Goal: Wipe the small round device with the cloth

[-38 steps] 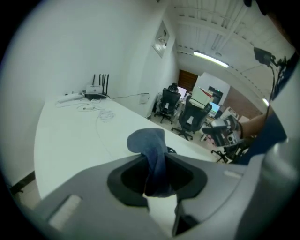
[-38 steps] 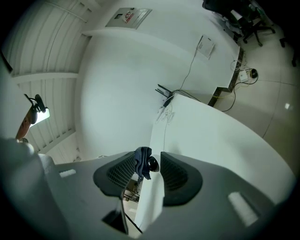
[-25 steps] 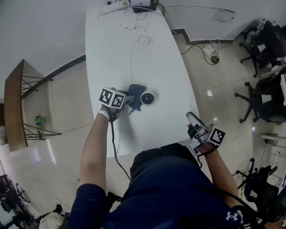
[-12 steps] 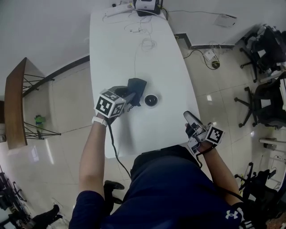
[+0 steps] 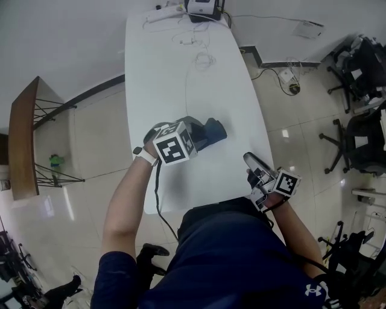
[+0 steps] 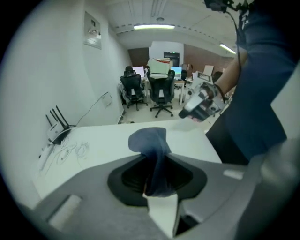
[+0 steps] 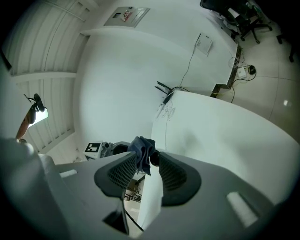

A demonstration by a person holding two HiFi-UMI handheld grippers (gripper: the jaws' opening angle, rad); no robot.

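Observation:
My left gripper (image 5: 199, 137) is shut on the blue cloth (image 5: 214, 131) and holds it above the middle of the white table (image 5: 163, 72). In the left gripper view the cloth (image 6: 149, 140) is pinched between the jaws and sticks up past them. The small round device does not show in the head view; the gripper and cloth cover its place. In the right gripper view a dark round shape (image 7: 153, 158), possibly the device, sits just right of the hanging cloth (image 7: 142, 151). My right gripper (image 5: 249, 159) is open and empty, off the table's near right edge.
Loose cables (image 5: 199, 60), a power strip and a black router (image 5: 202, 7) lie at the table's far end. Office chairs (image 5: 362, 139) stand on the tiled floor to the right. A wooden shelf (image 5: 21, 139) stands to the left.
The left gripper has risen, rolled and carried the cloth off the table to the right. The round device, visible beside the cloth before, is now covered. The right gripper drifted slightly.

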